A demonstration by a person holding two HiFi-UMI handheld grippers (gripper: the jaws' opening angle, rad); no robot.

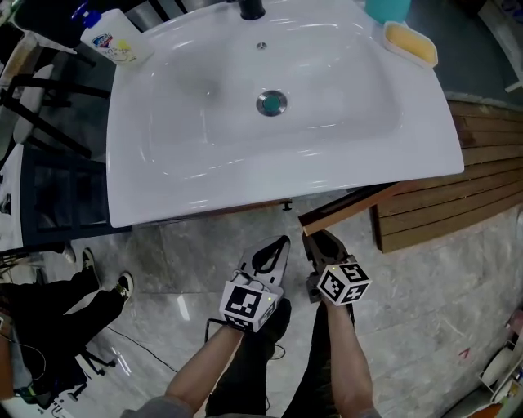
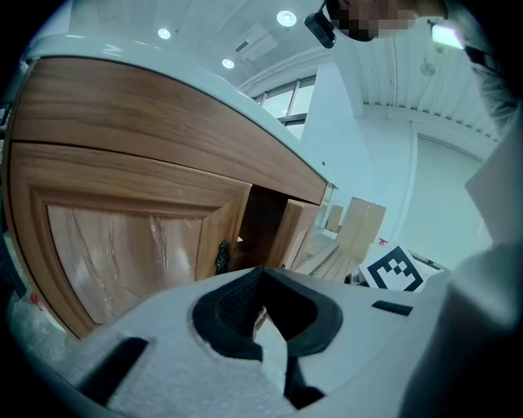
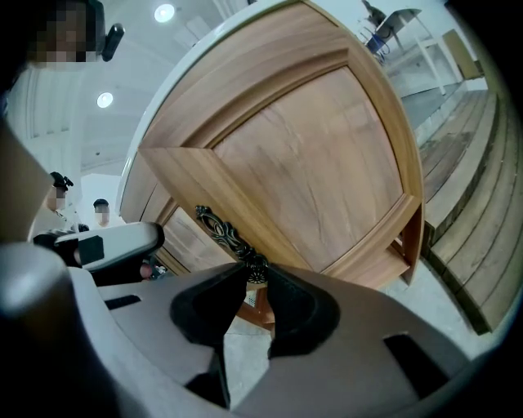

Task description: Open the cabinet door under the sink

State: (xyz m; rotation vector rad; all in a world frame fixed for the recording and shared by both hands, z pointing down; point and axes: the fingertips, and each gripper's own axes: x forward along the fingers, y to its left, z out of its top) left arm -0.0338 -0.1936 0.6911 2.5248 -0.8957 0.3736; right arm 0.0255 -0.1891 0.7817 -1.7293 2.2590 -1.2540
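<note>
A white sink (image 1: 122, 188) tops a wooden cabinet. Its right door (image 1: 351, 206) stands swung out from the front; in the right gripper view it fills the frame (image 3: 327, 163). My right gripper (image 1: 309, 237) (image 3: 255, 273) is shut on the lower end of the door's dark ornate handle (image 3: 219, 227). The left gripper (image 1: 283, 241) (image 2: 261, 273) hovers just left of it, shut and holding nothing. In the left gripper view, the left door (image 2: 122, 245) lies closed with its small dark handle (image 2: 222, 255). Beside it is a dark gap and the edge of the opened door (image 2: 294, 233).
A soap bottle (image 1: 114, 37), a teal cup (image 1: 388, 8) and a yellow soap bar (image 1: 411, 42) stand on the sink rim. A slatted wooden platform (image 1: 466, 188) lies to the right. A black rack (image 1: 49, 106) and a person's legs (image 1: 73, 302) are at the left; cables trail on the floor.
</note>
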